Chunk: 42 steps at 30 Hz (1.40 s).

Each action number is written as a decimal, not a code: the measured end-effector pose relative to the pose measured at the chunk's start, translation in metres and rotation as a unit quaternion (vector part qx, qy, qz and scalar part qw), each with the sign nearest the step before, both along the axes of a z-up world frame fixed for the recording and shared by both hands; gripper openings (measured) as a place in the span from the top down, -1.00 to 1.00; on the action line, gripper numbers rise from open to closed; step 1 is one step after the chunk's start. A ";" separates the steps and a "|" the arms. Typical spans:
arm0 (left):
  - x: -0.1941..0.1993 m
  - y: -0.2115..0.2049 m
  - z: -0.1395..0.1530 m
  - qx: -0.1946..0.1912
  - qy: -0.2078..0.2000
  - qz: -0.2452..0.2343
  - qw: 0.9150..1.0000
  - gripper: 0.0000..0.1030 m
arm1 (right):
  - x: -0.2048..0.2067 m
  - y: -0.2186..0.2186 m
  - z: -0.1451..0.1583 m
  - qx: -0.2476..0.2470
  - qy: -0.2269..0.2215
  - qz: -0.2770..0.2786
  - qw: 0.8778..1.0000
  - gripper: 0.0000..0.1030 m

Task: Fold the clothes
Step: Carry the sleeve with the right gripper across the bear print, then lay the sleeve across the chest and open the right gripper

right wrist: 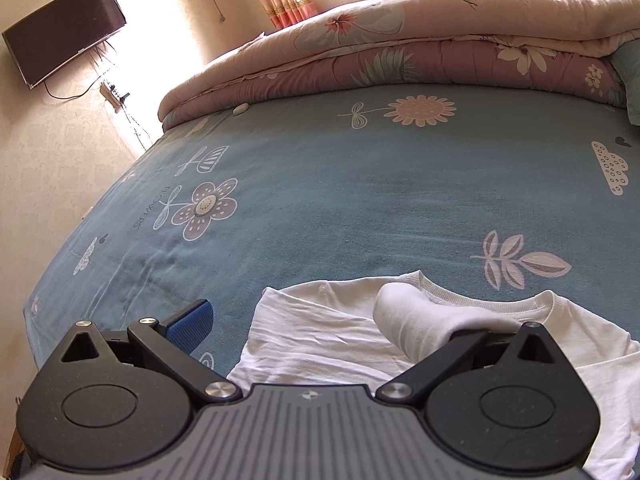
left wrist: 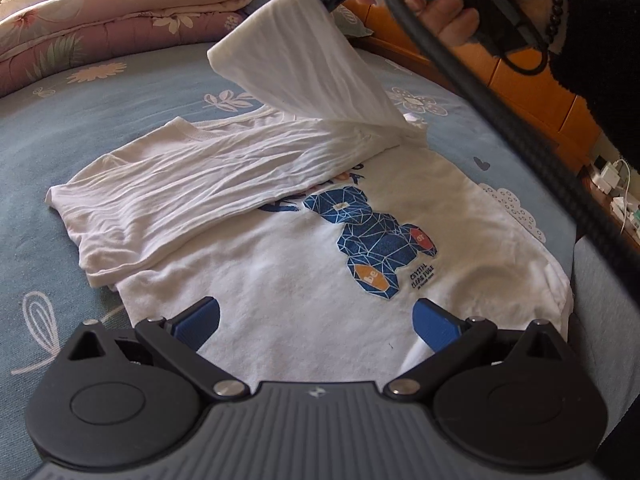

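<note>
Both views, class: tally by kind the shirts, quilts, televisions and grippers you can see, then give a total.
Shirt: 1
Quilt: 1
Television: 1
Grippers: 2 (left gripper, right gripper)
Total: 5

T-shirt (left wrist: pixel 280 264) lies on bed (left wrist: pixel 100 120), quilt (left wrist: pixel 80 28) behind.

Left cam sat low over shirt (left wrist: pixel 280 280), close, looked across bed (left wrist: pixel 120 120) at quilt (left wrist: pixel 80 32). Right cam sat higher, looked same way. Both saw shirt, bed, quilt.
</note>
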<state>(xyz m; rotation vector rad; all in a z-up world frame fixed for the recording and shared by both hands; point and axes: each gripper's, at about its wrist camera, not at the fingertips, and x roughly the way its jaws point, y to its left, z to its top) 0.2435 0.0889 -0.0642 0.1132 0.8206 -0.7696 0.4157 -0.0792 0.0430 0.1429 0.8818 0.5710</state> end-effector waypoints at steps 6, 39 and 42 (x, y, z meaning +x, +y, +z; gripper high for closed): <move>0.000 0.005 0.004 -0.012 -0.003 0.004 1.000 -0.98 | 0.002 0.008 -0.010 -0.008 0.012 0.006 1.000 -1.00; 0.004 0.018 0.004 -0.019 0.000 0.019 1.000 -0.98 | 0.003 0.060 -0.086 -0.071 0.024 0.004 0.997 -1.00; 0.005 0.018 0.002 -0.017 0.003 0.021 1.000 -0.98 | -0.007 0.072 -0.103 -0.087 0.004 -0.003 0.996 -1.00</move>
